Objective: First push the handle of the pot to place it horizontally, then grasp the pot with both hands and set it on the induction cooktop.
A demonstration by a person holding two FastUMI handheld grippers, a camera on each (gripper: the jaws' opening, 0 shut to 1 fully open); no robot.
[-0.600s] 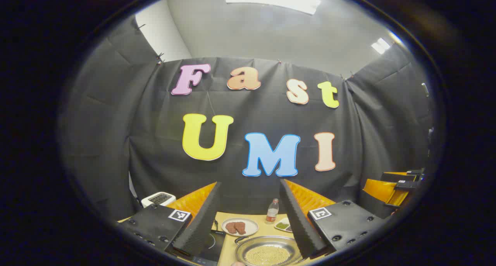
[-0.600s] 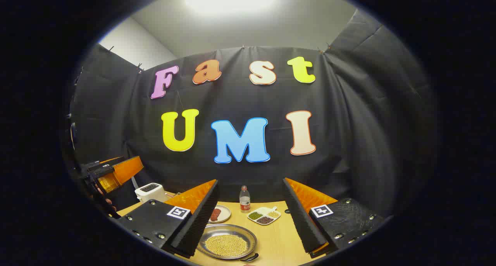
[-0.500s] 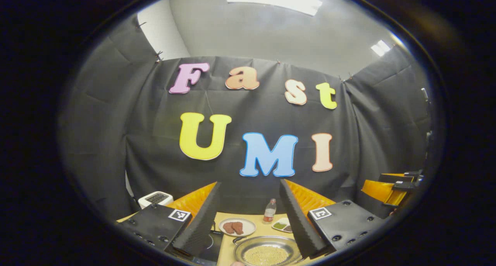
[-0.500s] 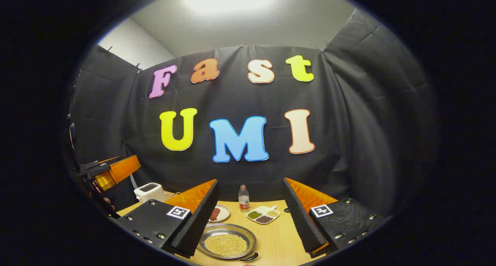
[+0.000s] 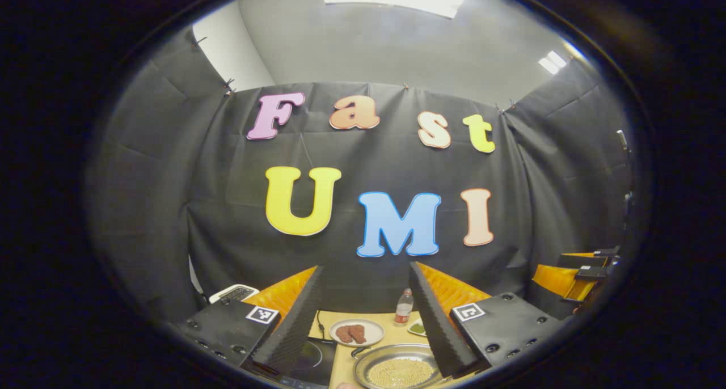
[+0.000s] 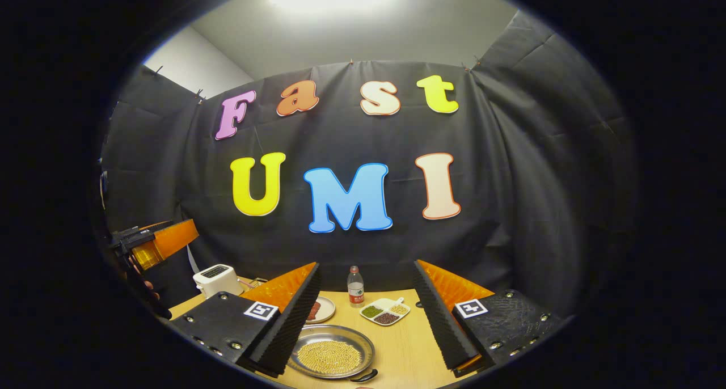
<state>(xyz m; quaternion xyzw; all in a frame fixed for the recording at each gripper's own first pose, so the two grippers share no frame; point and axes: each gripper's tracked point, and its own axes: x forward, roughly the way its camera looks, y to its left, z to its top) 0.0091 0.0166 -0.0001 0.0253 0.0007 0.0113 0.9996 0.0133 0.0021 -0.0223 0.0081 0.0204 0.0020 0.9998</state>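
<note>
The pot (image 5: 397, 371) is a shallow metal pan of yellow beans on the wooden table, low between my left gripper's fingers. A black induction cooktop (image 5: 315, 355) lies just left of it, partly behind the left finger (image 5: 289, 335). My left gripper (image 5: 366, 267) is open, held above the table with nothing between its fingers. In the right gripper view the pot (image 6: 332, 355) sits low left of centre, with a dark handle (image 6: 366, 376) at its near rim. My right gripper (image 6: 366, 264) is open too, above and short of the pot.
Behind the pot stand a plate of meat (image 5: 356, 332), a drink bottle (image 6: 355, 287) and a divided dish of beans (image 6: 385, 313). A white toaster (image 6: 214, 278) sits at the table's back left. The left gripper (image 6: 153, 244) hangs at the far left of the right gripper view.
The left gripper view has swung slightly left, so the pot and plate sit further right and more cooktop shows. The right gripper view has tipped down a little. Both grippers stay open.
</note>
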